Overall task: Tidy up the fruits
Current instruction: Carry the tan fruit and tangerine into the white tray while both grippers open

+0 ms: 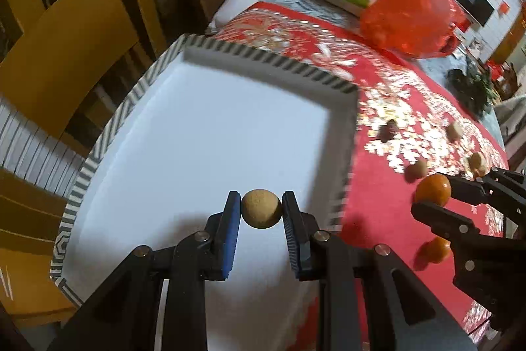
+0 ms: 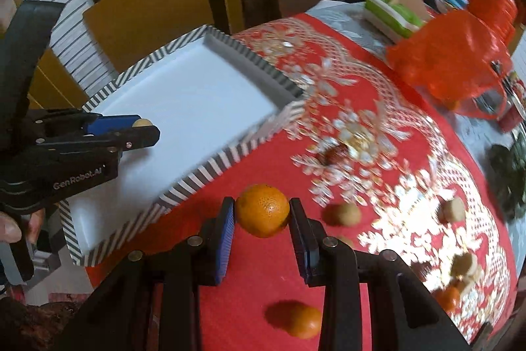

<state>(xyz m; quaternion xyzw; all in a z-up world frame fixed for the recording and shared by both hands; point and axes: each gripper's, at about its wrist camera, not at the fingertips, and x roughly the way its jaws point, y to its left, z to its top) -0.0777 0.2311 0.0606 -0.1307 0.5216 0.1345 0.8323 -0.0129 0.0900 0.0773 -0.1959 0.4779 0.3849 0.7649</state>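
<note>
A: What has your left hand-held gripper [image 1: 262,209] got?

B: Your left one is clamped narrow on a small tan round fruit [image 1: 262,208], one blue pad on each side. It hangs over the white floor of the striped tray [image 1: 269,58], which spreads out ahead of your fingers.

A: And your right hand-held gripper [image 2: 262,211]?

B: Yours is closed on an orange [image 2: 262,210], squeezed between both pads above the red patterned cloth on the bench [image 2: 378,107]. The tray's near corner sits just to the left of it.

A: What's loose around you?

B: A second orange [image 2: 300,319] lies on the cloth below your right fingers. Several tan fruits [image 2: 342,213] lie to the right, and a dark red one [image 2: 336,153] further ahead.
</note>
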